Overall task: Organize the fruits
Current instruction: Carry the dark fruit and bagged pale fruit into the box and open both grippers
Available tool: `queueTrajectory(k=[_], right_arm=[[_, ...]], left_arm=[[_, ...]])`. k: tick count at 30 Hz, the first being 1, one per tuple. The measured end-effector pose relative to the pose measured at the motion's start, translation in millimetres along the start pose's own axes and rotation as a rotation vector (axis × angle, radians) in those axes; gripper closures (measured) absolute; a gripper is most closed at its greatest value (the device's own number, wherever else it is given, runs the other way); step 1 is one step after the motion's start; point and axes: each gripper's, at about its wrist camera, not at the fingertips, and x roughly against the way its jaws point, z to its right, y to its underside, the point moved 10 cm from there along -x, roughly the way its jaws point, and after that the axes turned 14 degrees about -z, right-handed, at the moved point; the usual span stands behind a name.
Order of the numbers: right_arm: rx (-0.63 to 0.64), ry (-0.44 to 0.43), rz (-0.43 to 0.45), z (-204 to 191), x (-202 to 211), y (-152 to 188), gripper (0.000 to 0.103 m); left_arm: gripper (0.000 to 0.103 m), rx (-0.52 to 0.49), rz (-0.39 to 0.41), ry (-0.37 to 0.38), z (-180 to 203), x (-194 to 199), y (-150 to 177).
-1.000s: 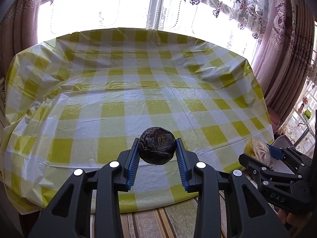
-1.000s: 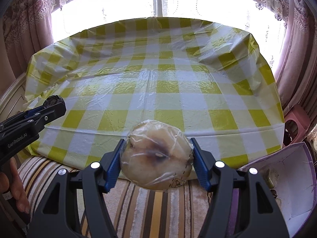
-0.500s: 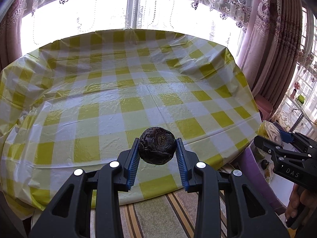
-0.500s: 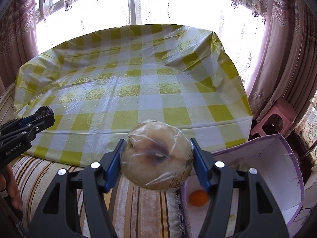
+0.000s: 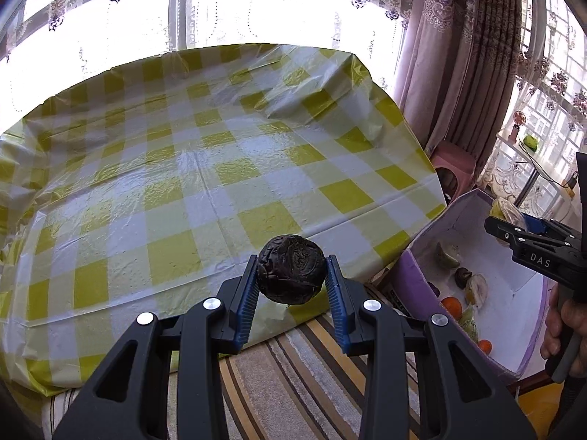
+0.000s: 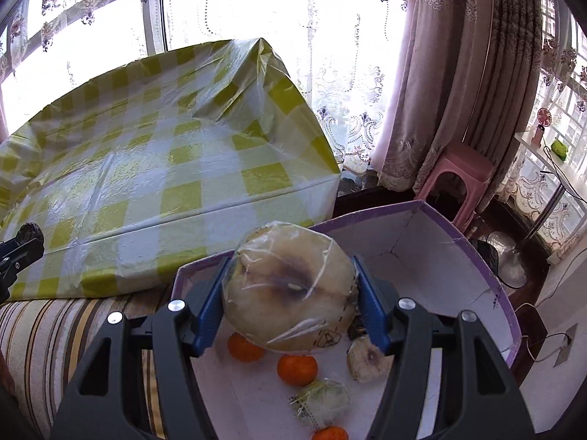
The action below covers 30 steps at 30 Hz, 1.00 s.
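Both hands loaded. The left gripper (image 5: 291, 280) has its jaws pinched on a dark wrinkled fruit (image 5: 291, 274), held in the air over the near edge of the checked tablecloth (image 5: 154, 168), with striped fabric (image 5: 293, 377) below. The right gripper (image 6: 291, 288) has its jaws spread fairly wide around a wrapped pale fruit half (image 6: 290, 286), which hangs over the open purple box (image 6: 477, 253). Ahead of and under those jaws, on the white box floor, lie oranges (image 6: 296, 368), another cut pale piece (image 6: 368, 357) and a smaller film-wrapped piece (image 6: 323, 401); from the left camera the box sits off to the right of its jaws, showing a green wedge (image 5: 447, 255) and a small dark fruit (image 5: 463, 277) as well. By my reckoning the sorting is well along: several fruits are boxed, the cloth ahead of both grippers shows nothing lying on it, and the two held pieces look like what remains to go in, the pale one nearest to release. Hard to judge: the box's near corner is covered by the right gripper and its load, its lower end is cut off by the frame, and the kind of dark fruit is not certain. The window glare washes out the far table edge.
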Motion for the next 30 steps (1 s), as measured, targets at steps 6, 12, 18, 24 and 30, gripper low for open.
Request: queueTrajectory(k=[6, 12, 18, 24, 30], right_arm=[[-0.082, 0.066, -0.040, 57.4, -21.4, 10.2, 0.039], [-0.128, 0.109, -0.097, 94.4, -47.4, 16.8, 0.039], [-0.151, 0.149, -0.143, 112.6, -68.7, 12.4, 0.039], [-0.161, 0.164, -0.174, 122.7, -84.3, 9.9, 0.039], [-0.158, 0.163, -0.183, 122.4, -91.3, 9.1, 0.039]], left_arm=[[0.070, -0.109, -0.031, 0.052, 56.4, -18.3, -5.7], [0.070, -0.253, -0.101, 0.123, 122.3, -52.0, -7.0], [0.070, -0.377, -0.189, 0.179, 179.0, -87.3, -11.5], [0.070, -0.472, -0.288, 0.177, 215.1, -123.5, -6.6], [0.070, -0.502, -0.339, 0.158, 228.1, -145.0, -2.8]])
